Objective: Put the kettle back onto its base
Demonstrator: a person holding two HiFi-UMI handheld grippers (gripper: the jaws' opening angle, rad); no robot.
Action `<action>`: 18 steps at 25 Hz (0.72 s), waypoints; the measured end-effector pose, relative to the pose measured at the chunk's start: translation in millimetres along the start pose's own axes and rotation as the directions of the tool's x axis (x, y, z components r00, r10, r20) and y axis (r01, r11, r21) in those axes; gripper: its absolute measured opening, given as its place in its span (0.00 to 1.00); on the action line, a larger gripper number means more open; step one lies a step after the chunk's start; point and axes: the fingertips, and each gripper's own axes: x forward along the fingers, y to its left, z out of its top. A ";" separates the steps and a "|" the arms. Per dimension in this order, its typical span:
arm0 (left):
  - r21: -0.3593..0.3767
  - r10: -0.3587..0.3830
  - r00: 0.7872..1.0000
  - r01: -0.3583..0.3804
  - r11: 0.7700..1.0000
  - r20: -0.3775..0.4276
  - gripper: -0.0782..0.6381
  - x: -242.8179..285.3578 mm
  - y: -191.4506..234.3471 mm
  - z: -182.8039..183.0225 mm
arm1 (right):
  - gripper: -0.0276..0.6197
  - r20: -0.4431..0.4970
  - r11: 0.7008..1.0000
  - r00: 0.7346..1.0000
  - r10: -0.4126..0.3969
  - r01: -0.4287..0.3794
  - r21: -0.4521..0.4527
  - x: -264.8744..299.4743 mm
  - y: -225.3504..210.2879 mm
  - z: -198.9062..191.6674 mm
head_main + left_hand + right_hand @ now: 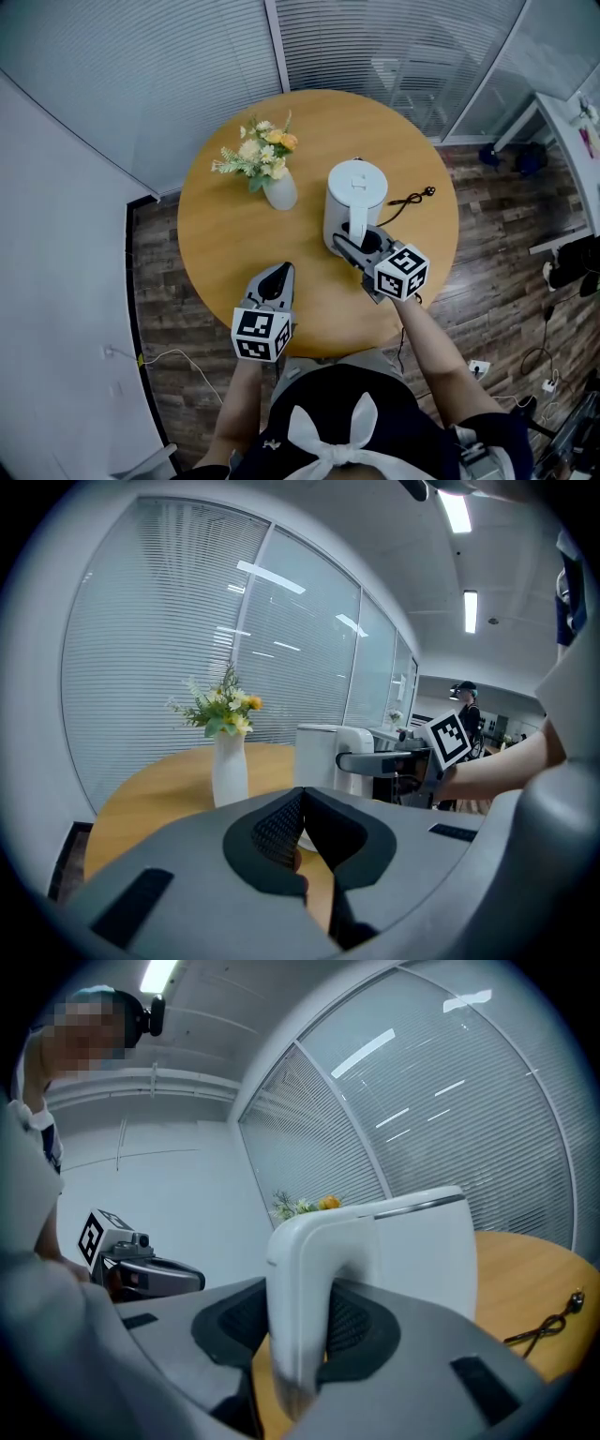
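A white electric kettle (354, 192) stands upright on the round wooden table (225, 244), right of centre. My right gripper (354, 242) comes at it from the near side, shut on its curved white handle (295, 1307), with a ribbed pad pressing on each side. The kettle's base cannot be made out under the kettle. My left gripper (278, 274) hovers over the table's near edge, shut and holding nothing, its pads meeting at the tips. In the left gripper view the kettle (323, 752) is ahead to the right.
A white vase of yellow and white flowers (279, 190) stands left of the kettle. A black power cord with its plug (408, 200) lies on the table right of the kettle. Glass walls with blinds lie beyond the table.
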 end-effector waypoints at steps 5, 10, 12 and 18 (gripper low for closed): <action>-0.001 0.003 1.000 -0.003 1.000 -0.003 0.14 -5.3 -1.2 -4.1 | 0.26 -0.026 1.000 1.000 0.005 -0.006 -0.022 -1.0 4.9 -6.9; -0.002 0.008 1.000 -0.008 1.000 -0.009 0.14 -10.8 -0.2 -7.9 | 0.26 -0.093 0.996 0.995 0.022 -0.030 -0.086 -1.8 16.4 -24.8; -0.003 0.010 1.000 -0.010 1.000 -0.011 0.14 -12.0 0.4 -9.2 | 0.26 -0.100 0.994 0.995 0.017 -0.027 -0.104 -2.3 18.3 -28.7; -0.002 0.009 1.000 -0.009 1.000 -0.011 0.14 -14.6 -1.8 -10.6 | 0.26 -0.108 0.992 0.994 0.008 -0.022 -0.126 -5.4 20.4 -34.9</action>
